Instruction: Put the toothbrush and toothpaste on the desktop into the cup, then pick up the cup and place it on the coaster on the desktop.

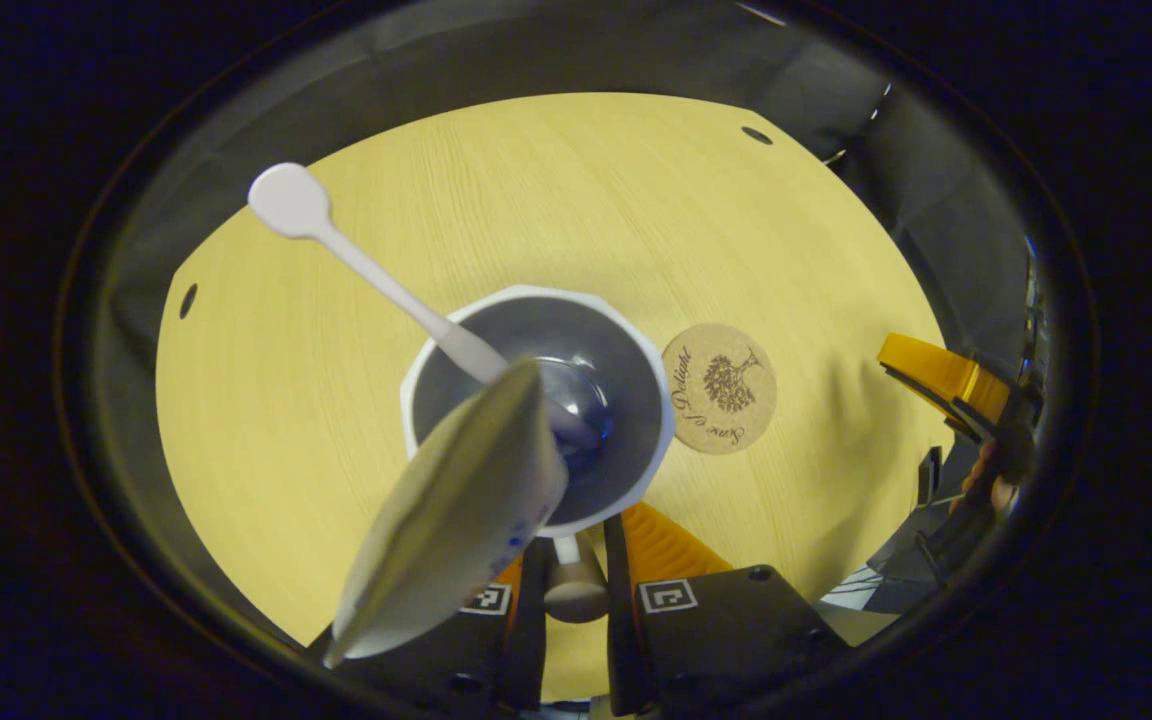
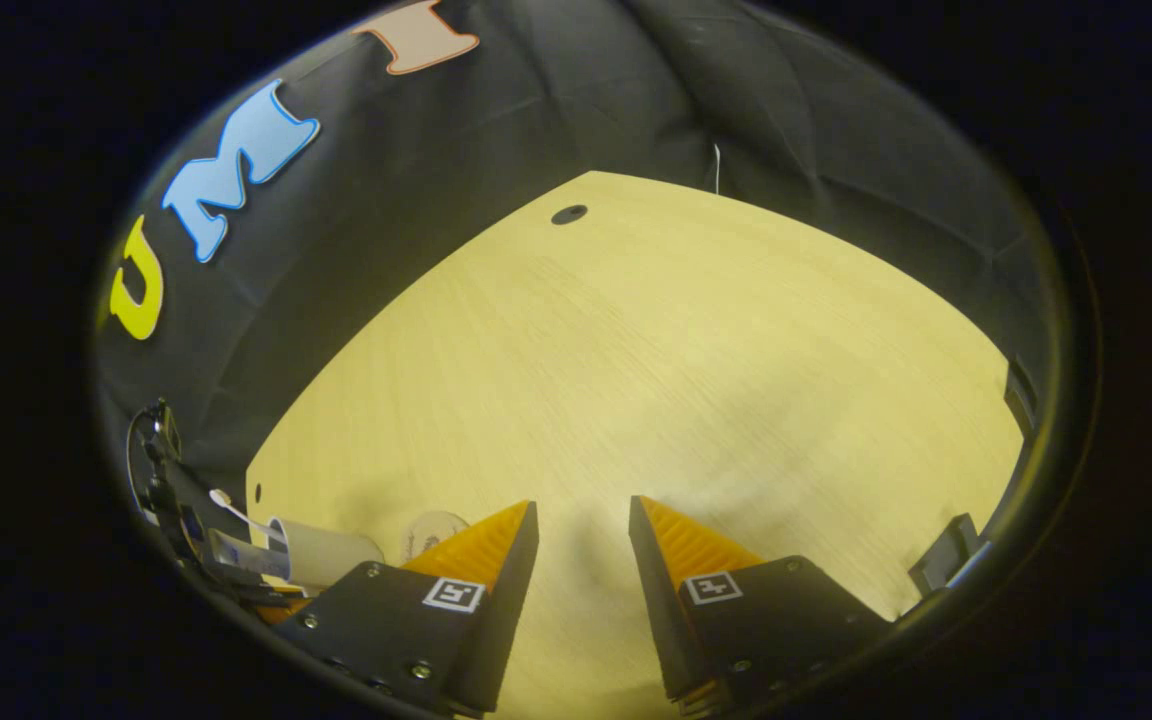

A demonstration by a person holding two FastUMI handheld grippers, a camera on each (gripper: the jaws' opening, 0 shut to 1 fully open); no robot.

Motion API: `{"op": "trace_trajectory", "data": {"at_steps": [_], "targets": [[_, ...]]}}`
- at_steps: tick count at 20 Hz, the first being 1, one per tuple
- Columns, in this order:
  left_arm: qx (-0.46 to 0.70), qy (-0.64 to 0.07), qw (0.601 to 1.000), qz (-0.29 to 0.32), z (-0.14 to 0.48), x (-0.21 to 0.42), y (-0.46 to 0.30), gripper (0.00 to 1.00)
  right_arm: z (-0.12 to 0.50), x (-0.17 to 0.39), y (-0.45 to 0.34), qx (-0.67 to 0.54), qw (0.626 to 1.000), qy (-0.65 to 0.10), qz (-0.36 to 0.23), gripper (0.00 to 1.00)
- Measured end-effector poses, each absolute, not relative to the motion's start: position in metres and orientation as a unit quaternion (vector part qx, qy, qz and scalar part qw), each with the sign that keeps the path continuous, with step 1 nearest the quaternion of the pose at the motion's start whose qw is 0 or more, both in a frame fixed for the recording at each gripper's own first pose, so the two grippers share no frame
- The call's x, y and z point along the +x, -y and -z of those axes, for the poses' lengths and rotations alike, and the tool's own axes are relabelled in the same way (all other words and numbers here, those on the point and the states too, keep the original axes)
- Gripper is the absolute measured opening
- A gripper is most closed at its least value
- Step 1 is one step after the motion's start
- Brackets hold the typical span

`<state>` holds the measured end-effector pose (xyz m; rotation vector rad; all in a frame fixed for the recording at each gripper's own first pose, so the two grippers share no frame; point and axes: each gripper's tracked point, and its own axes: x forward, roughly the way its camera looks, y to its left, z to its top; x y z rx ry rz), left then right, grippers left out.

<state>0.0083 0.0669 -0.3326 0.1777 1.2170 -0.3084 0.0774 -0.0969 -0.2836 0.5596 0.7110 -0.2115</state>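
While left claw (image 1: 566,545) grips cup (image 1: 536,410) rim beside coaster (image 1: 719,388), right claw (image 2: 581,530) released over bare desktop (image 2: 696,350).

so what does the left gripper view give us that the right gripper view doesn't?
Left gripper view alone: a look straight down into the cup, with the toothbrush and toothpaste tube standing in it, and the printed face of the coaster beside the cup, apart from it. The left hand-held gripper has one finger on each side of the cup's handle.

Right gripper view alone: the right hand-held gripper open over bare desktop, fingertips apart with nothing between them.

Both: the desktop, the cup with its contents, and the coaster, small and sideways at the right gripper view's lower left.
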Motion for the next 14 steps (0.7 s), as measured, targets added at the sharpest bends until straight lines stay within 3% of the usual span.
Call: {"op": "trace_trajectory", "data": {"at_steps": [14], "targets": [[0.106, -0.533, 0.818, 0.188, 0.303, 0.016, -0.014, 0.31, 0.284, 0.060, 0.117, 0.281, 0.893, -0.334, 0.108, 0.58]]}}
